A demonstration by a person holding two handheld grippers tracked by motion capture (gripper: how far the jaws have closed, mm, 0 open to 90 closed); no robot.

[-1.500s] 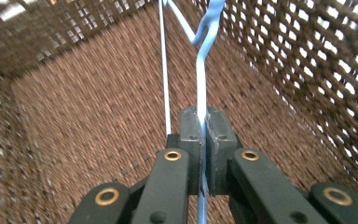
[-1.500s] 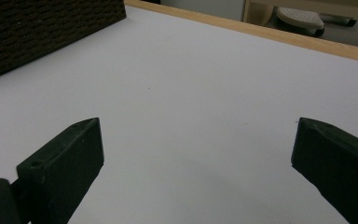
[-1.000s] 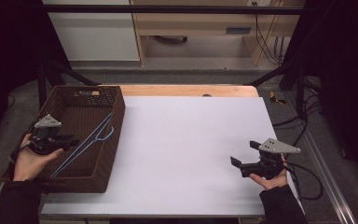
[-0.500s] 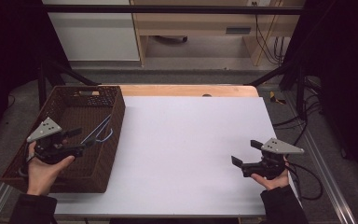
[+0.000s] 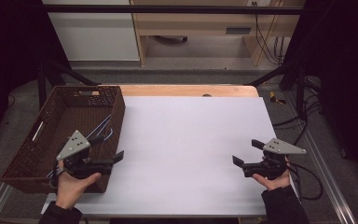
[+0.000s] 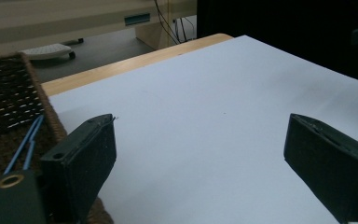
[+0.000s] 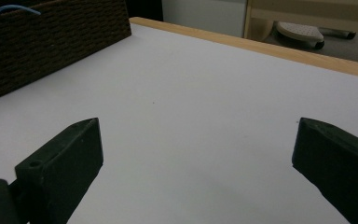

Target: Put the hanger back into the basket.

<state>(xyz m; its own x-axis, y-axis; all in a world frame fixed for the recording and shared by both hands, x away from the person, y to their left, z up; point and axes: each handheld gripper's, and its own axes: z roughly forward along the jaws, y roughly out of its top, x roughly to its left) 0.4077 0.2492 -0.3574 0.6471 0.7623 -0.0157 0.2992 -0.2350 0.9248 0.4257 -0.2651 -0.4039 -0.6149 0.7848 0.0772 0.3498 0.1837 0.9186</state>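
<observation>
Left gripper (image 5: 114,157) agape beside basket (image 5: 23,154), seemingly empty.

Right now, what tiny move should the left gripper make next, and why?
Probably draw back over the basket toward the blue hanger. The left gripper is open and empty at the basket's edge, and the hanger, which leans on the basket wall, looks like the one thing to grab.

The white bench (image 5: 191,154) lies bare from the near edge to the far edge, open to any pass. A woven basket (image 5: 37,154) walls off the left side; blue rods (image 5: 103,127) lean over its right rim.
</observation>
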